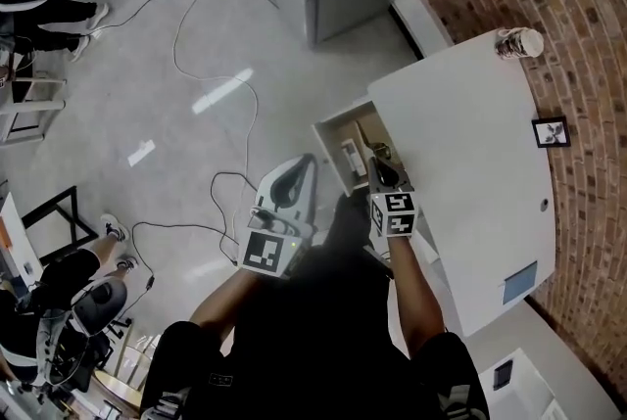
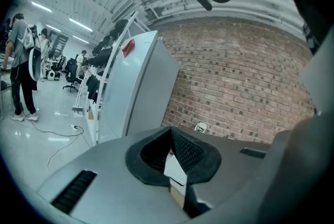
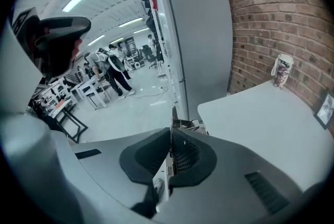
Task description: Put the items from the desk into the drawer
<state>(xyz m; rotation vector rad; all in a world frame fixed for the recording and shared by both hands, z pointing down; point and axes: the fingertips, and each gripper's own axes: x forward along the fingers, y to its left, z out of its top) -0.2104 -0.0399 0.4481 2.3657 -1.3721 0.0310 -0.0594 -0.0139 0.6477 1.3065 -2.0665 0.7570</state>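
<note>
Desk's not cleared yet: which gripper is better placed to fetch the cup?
Likely right: the right gripper is at the desk by the open drawer, nearer the cup; the left gripper is over the floor.

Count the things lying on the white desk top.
3: a patterned cup at the far corner, a picture frame by the brick wall, a pale blue rectangle toward the near end. A tiny dark spot is unclear.
</note>
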